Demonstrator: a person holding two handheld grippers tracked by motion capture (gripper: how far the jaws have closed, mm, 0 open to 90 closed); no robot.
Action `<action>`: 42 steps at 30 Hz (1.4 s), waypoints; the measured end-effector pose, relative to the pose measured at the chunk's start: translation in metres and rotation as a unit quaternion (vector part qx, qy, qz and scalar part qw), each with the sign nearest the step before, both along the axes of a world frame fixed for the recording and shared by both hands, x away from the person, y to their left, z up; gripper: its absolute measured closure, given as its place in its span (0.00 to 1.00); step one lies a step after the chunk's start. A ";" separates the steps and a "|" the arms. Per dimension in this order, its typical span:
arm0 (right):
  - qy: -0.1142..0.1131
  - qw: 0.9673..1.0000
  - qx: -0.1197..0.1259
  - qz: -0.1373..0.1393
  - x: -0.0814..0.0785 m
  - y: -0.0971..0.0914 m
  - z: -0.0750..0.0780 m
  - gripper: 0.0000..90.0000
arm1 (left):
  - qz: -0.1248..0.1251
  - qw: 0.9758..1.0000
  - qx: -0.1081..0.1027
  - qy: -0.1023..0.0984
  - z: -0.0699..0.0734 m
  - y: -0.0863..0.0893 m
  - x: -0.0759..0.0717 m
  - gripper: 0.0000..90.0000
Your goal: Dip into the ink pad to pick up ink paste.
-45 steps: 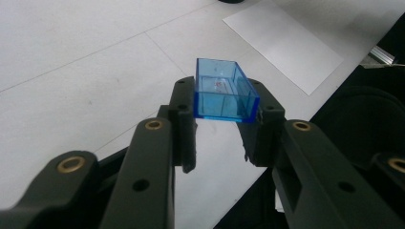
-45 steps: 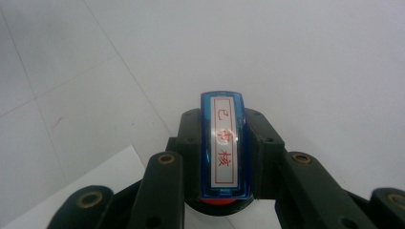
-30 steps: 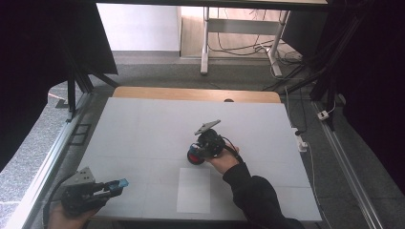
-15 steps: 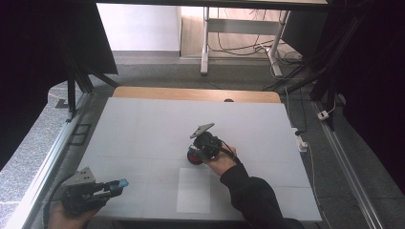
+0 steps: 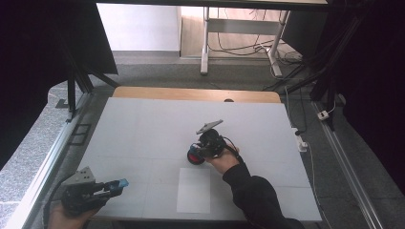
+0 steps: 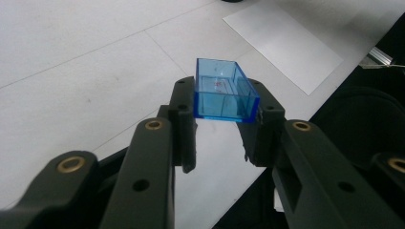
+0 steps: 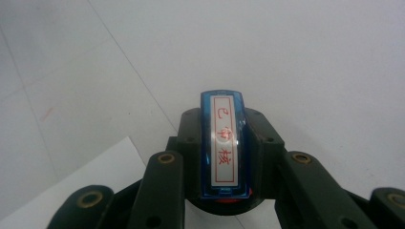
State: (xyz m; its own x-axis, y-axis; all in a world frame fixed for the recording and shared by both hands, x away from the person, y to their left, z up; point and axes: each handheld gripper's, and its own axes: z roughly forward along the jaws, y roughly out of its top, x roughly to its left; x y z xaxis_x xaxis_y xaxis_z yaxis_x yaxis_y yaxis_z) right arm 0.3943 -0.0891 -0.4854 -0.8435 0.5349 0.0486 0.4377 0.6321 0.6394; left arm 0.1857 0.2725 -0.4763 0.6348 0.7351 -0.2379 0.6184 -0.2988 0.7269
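Observation:
My left gripper (image 6: 225, 112) is shut on a small clear blue box (image 6: 220, 86), open side up, pinched across its width. In the high view this gripper (image 5: 116, 185) hangs at the table's near left corner, its blue box (image 5: 122, 182) pointing right. My right gripper (image 7: 223, 143) is shut on a narrow blue stamp (image 7: 224, 129) whose white label bears red characters. In the high view the right gripper (image 5: 197, 153) sits at the table's middle and points left and down, with a red round end (image 5: 193, 157) close to the white tabletop (image 5: 143, 124).
A white sheet of paper (image 5: 193, 189) lies flat near the front edge, just in front of the right gripper's hand. A wooden strip (image 5: 191, 94) runs along the table's far edge. Metal rails flank both sides.
The right gripper has wobbled slightly in place, with its tip staying at the same spot. The left gripper has kept still.

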 end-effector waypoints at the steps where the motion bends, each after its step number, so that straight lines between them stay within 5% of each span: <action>1: -0.007 1.000 -0.008 0.000 -0.002 0.002 0.001 0.79 | 0.000 1.000 0.000 0.000 0.000 0.000 0.000 0.76; 5: -0.026 0.999 -0.023 0.002 -0.007 0.006 0.001 0.79 | -0.001 1.000 0.000 0.000 0.000 0.000 0.000 0.76; 14: -0.011 1.000 0.002 0.002 -0.003 -0.001 -0.001 0.79 | -0.002 1.000 -0.002 0.000 0.000 0.000 0.000 0.76; 27: -0.021 1.000 0.001 0.005 -0.006 0.000 0.000 0.79 | -0.003 1.000 -0.006 0.000 0.000 0.002 0.000 0.76; 42: -0.030 0.999 0.029 0.034 -0.017 -0.010 0.020 0.79 | 0.000 1.000 -0.010 0.002 0.000 0.002 0.000 0.76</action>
